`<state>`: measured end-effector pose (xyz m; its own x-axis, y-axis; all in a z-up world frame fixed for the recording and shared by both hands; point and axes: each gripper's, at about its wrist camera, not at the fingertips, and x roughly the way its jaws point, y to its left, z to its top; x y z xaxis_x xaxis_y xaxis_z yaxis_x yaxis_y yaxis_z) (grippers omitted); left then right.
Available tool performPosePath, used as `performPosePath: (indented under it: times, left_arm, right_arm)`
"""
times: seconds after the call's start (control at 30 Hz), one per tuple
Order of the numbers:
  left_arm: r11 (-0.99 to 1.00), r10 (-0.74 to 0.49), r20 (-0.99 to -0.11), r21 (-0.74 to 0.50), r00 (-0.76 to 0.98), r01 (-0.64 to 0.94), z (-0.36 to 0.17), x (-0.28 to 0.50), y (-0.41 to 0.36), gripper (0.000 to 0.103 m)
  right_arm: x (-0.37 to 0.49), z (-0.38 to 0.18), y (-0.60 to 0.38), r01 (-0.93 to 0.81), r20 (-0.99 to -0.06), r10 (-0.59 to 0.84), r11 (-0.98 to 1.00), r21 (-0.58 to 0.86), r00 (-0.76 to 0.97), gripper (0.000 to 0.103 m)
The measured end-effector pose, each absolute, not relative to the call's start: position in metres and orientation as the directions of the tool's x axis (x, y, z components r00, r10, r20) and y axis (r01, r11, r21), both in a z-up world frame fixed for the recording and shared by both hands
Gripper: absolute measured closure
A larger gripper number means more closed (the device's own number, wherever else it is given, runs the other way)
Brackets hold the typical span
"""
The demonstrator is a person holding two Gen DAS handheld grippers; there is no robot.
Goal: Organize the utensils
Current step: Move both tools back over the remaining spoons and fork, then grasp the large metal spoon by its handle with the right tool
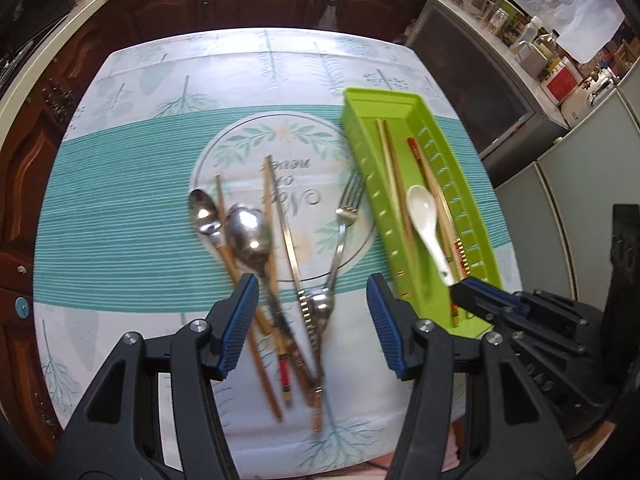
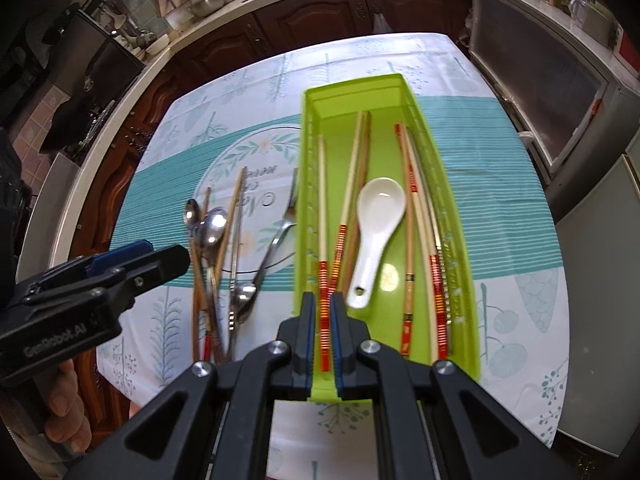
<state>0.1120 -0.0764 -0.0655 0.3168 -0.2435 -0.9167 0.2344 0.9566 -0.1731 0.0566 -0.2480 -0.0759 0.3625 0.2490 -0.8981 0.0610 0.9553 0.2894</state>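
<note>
A green plastic tray lies on the table and holds several chopsticks and a white ceramic spoon. My right gripper is shut on a pale chopstick with a red-striped end, held over the tray's near left side. It shows in the left wrist view at the tray's near end. My left gripper is open and empty above a pile of loose utensils: two metal spoons, a fork, a metal knife-like piece and wooden chopsticks. It also shows in the right wrist view.
The table has a white and teal patterned cloth. Dark wooden cabinets and a counter run behind it. Grey appliances stand to the right, with jars and bottles on top.
</note>
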Motion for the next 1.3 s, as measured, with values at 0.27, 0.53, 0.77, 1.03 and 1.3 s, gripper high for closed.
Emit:
performPosePath:
  times: [0.27, 0.53, 0.77, 1.03, 1.3]
  left_arm:
    - [0.977, -0.202, -0.922, -0.167, 0.329, 0.132, -0.084, 0.106, -0.007, 0.049]
    - [0.982, -0.182, -0.950, -0.163, 0.252, 0.093, -0.122, 0.102, 0.016, 0.050]
    - [0.976, -0.211, -0.948, -0.192, 0.239, 0.098, -0.131, 0.106, 0.017, 0.051]
    - [0.974, -0.226, -0.946, -0.219, 0.232, 0.059, -0.136, 0.117, 0.034, 0.051]
    - [0.971, -0.240, -0.945, -0.236, 0.223, 0.044, -0.143, 0.123, 0.043, 0.051]
  right_arm:
    - [0.060, -0.071, -0.207, -0.019, -0.886, 0.307, 0.947, 0.320, 0.347, 0.096]
    - [0.074, -0.094, -0.165, -0.086, -0.899, 0.341, 0.940, 0.331, 0.273, 0.096]
    - [0.103, -0.113, -0.142, -0.099, -0.907, 0.351, 0.936, 0.337, 0.231, 0.096]
    - [0.125, -0.128, -0.128, -0.119, -0.915, 0.353, 0.935, 0.335, 0.196, 0.096]
    - [0.133, -0.137, -0.115, -0.145, -0.929, 0.324, 0.943, 0.301, 0.179, 0.096]
